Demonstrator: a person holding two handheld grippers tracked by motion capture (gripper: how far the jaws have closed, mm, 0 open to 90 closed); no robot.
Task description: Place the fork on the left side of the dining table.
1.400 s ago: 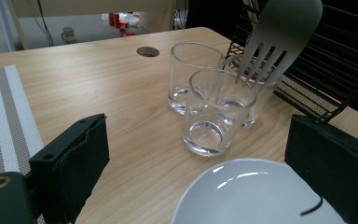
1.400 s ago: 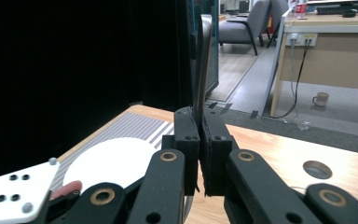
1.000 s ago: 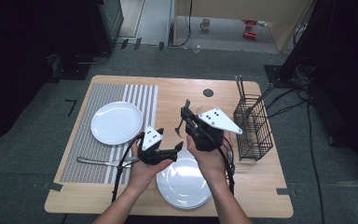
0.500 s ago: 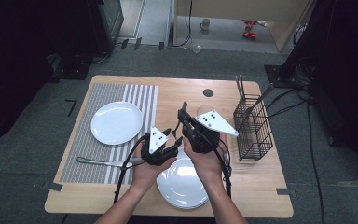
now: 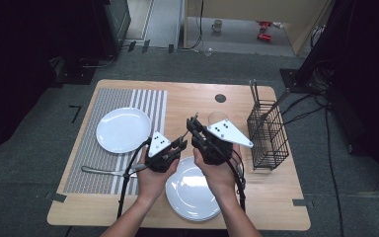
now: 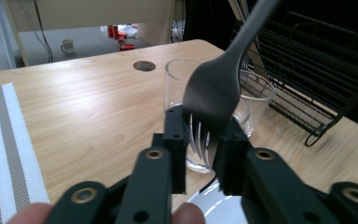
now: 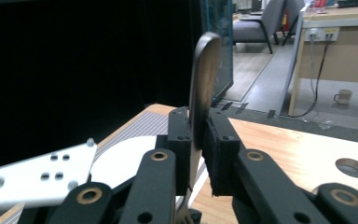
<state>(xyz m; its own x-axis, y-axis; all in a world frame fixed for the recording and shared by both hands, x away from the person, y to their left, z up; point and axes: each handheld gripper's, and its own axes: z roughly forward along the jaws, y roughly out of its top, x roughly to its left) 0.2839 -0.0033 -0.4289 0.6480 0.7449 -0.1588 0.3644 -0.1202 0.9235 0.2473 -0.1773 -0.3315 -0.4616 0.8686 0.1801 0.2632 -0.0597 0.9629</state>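
High view: both hands sit mid-frame over the wooden bench (image 5: 128,217). The left tongs (image 5: 179,143) and right tongs (image 5: 193,125) meet over a fork (image 5: 188,137), just above the stacked white plates (image 5: 192,197) at lower centre. Another white plate (image 5: 123,129) lies on the striped placemat (image 5: 94,158) at left, with a second utensil (image 5: 103,171) below it. The wire basket (image 5: 268,138) at right has a couple of utensil handles sticking up out of it. An empty glass (image 5: 217,117) is just behind the right tongs.

Left gripper view: the left tongs (image 6: 204,135) have just been closing, and the fork (image 6: 214,88) tines sit between the pads, clenched. Behind it stand two empty glasses (image 6: 254,95), with the basket (image 6: 317,74) at upper right.

Right gripper view: the right tongs (image 7: 196,135) clamp the fork's handle (image 7: 203,79), which stands upright mid-frame.
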